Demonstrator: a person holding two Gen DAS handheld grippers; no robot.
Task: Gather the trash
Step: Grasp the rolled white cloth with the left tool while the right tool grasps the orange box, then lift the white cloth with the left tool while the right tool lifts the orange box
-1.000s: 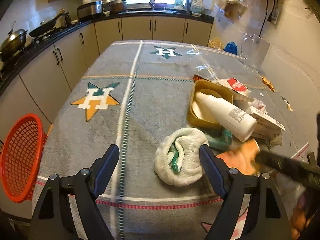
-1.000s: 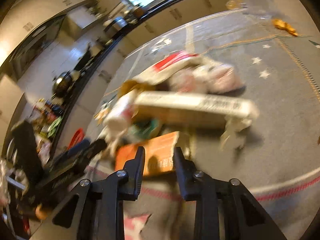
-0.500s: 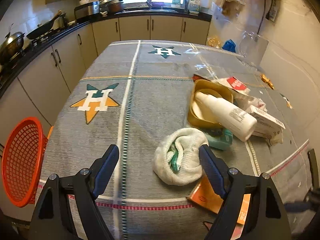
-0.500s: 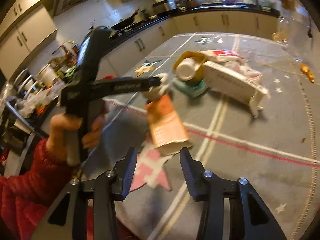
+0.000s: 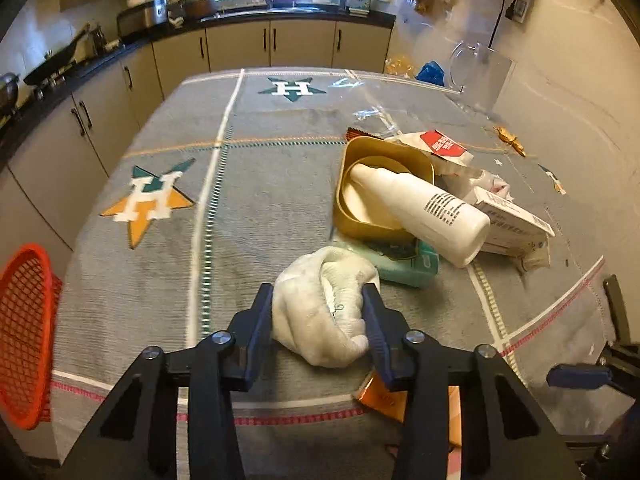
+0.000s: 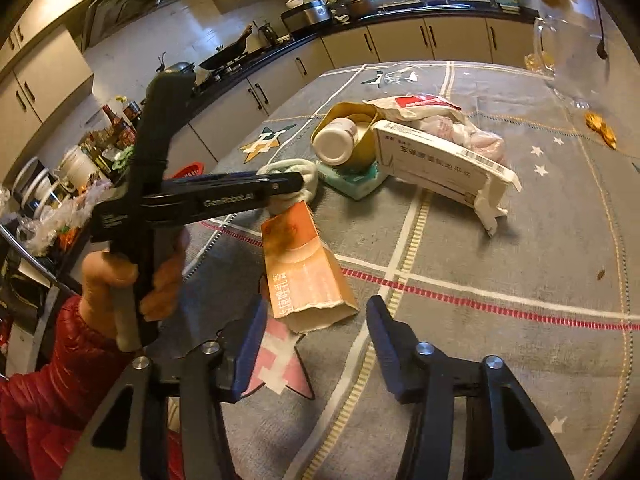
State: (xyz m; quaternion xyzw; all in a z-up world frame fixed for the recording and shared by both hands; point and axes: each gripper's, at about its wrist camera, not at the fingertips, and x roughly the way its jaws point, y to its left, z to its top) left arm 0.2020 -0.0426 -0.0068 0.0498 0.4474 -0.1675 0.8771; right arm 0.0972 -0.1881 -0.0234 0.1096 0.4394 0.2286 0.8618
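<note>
A crumpled white cloth bundle (image 5: 324, 308) lies near the table's front edge, in front of the trash pile. My left gripper (image 5: 318, 306) straddles it, jaws closing, with both pads against its sides. In the right wrist view that same left gripper (image 6: 280, 184) sits on the cloth (image 6: 300, 172), held by a hand (image 6: 120, 280) in a red sleeve. An orange carton (image 6: 304, 268) lies flat on the tablecloth. Its near end rests between the fingers of my right gripper (image 6: 316, 312), whose jaws are opening and do not touch it.
Behind the cloth is a gold tin (image 5: 360, 216) with a white bottle (image 5: 424, 212) leaning in it. Around the tin lie a teal tissue pack (image 5: 408, 268), a white box (image 5: 516, 224) and a red-and-white packet (image 5: 440, 144). An orange mesh basket (image 5: 24, 328) hangs off the table's left edge.
The left jaws have closed in from wide apart onto the cloth. The right gripper let go of the orange carton, which now lies on the table, and its jaws have spread.
</note>
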